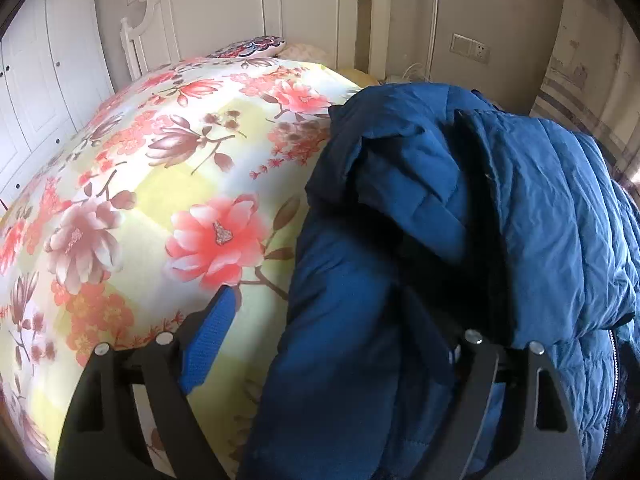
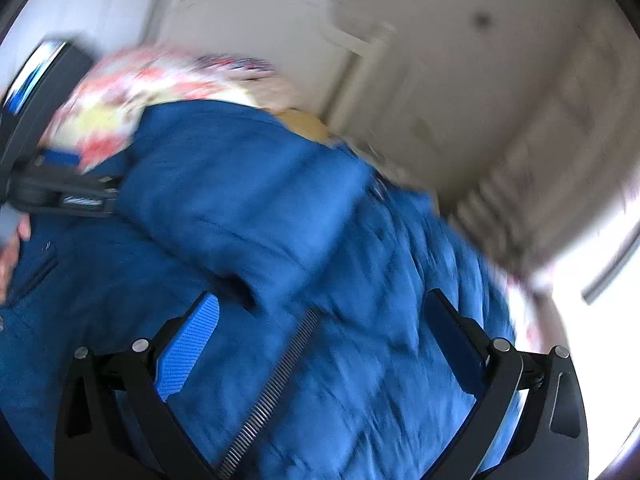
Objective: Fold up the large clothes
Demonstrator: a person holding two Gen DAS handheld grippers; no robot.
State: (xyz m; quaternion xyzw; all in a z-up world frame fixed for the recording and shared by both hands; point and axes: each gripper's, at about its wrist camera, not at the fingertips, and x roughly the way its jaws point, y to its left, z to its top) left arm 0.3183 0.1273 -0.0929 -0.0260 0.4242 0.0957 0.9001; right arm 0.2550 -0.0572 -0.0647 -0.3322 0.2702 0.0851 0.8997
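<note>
A large blue quilted jacket lies bunched on a floral bedspread. My left gripper is open: its left finger is bare over the bedspread, its right finger is buried under jacket folds, and fabric lies between them. In the blurred right wrist view the jacket fills the middle. My right gripper is open just above it, over a zipper strip. The left gripper shows at the left edge, against the jacket.
A white headboard and patterned pillows stand at the far end of the bed. White wardrobe doors are to the left. A wall with a socket plate is to the right.
</note>
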